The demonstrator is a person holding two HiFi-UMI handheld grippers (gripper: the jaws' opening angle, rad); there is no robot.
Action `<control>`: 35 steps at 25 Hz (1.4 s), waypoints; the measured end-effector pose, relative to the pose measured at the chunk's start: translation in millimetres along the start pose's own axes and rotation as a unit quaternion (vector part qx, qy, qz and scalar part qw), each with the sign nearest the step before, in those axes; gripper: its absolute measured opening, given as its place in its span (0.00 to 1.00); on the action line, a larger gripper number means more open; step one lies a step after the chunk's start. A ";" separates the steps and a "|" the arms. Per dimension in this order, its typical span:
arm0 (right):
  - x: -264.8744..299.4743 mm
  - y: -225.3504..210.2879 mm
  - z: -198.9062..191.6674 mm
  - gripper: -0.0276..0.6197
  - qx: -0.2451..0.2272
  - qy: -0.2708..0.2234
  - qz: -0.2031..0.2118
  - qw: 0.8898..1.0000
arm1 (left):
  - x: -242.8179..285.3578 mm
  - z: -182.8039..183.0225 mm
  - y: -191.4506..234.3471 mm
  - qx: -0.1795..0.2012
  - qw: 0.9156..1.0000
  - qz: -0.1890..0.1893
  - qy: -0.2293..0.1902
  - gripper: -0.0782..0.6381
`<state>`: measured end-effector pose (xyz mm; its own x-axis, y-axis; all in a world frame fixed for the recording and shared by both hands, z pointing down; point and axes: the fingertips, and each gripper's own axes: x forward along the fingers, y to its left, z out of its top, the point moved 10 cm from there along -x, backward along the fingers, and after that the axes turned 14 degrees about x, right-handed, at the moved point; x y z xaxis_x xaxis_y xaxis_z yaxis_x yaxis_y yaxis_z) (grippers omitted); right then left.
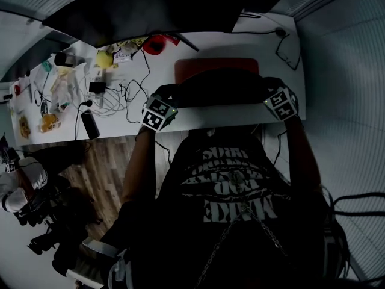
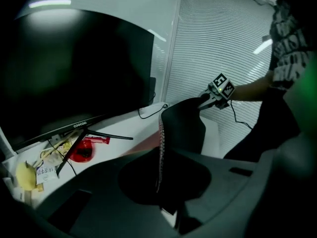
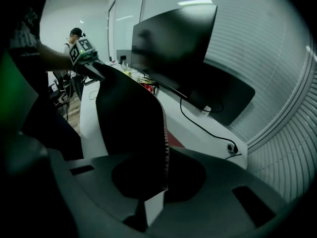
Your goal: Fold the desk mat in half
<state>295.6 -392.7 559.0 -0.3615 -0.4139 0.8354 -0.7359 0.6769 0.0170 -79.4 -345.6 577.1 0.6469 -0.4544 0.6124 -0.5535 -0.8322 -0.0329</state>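
Step in hand: the fold itself, as I judge it. Both corners of one long edge are gripped and the sheet is doubled partway over.
Left gripper [image 1: 161, 104]: jaws pressed together on a corner of the desk mat [image 1: 219, 89]. The stitched edge runs straight up out of the jaws.
Right gripper [image 1: 278, 98]: jaws likewise pinching the other corner of that edge, with the mat standing up from them like a dark wall.
Desk mat, position: the dark face bows between the two grippers above the near side of the desk [image 1: 240, 44]. A red strip [image 1: 216, 66] of it lies flat farther back, towards the monitor [image 1: 150, 8].
Hedge: in this dim light I cannot tell whether the held edge touches the desk or hangs just above it.
Next move calls for: laying the held edge down square on the opposite edge, corners matched and both hands level, before the jaws let go. A skewed drop would leave the halves offset.
Surface: a white desktop. To the left are a tangle of cables [image 1: 114, 95], a yellow object [image 1: 104, 59] and a red object [image 1: 155, 44] by the monitor stand. A loose cable [image 1: 286, 44] lies at the right.
Room: wooden floor [image 1: 102, 161], slatted blinds [image 1: 343, 71], and another person [image 3: 74, 38] standing in the background.
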 end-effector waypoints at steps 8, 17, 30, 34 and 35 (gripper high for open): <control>69.9 -21.5 23.3 0.07 0.021 0.050 -0.031 0.998 | 66.6 -12.5 62.7 -0.036 0.995 0.020 0.089 0.14; 103.5 -22.8 35.5 0.07 -0.015 0.077 -0.049 0.996 | 103.8 -29.4 76.2 -0.057 0.983 0.016 0.175 0.16; 63.7 -50.2 19.6 0.28 -0.033 -0.057 -0.238 0.969 | 34.8 -66.1 87.2 -0.093 0.944 0.282 0.145 0.39; -12.5 -15.1 31.5 0.28 0.039 -0.194 -0.158 0.967 | -49.2 4.1 55.5 -0.086 0.937 0.334 -0.051 0.31; -24.3 -0.6 30.6 0.28 0.058 -0.218 -0.122 0.967 | -61.2 22.4 40.0 -0.079 0.938 0.321 -0.100 0.21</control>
<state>287.3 -401.7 521.8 -0.3578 -0.7868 0.5029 -0.8798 0.4646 0.1008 -129.4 -358.2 520.6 0.2304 -0.9096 0.3456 -0.9236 -0.3162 -0.2166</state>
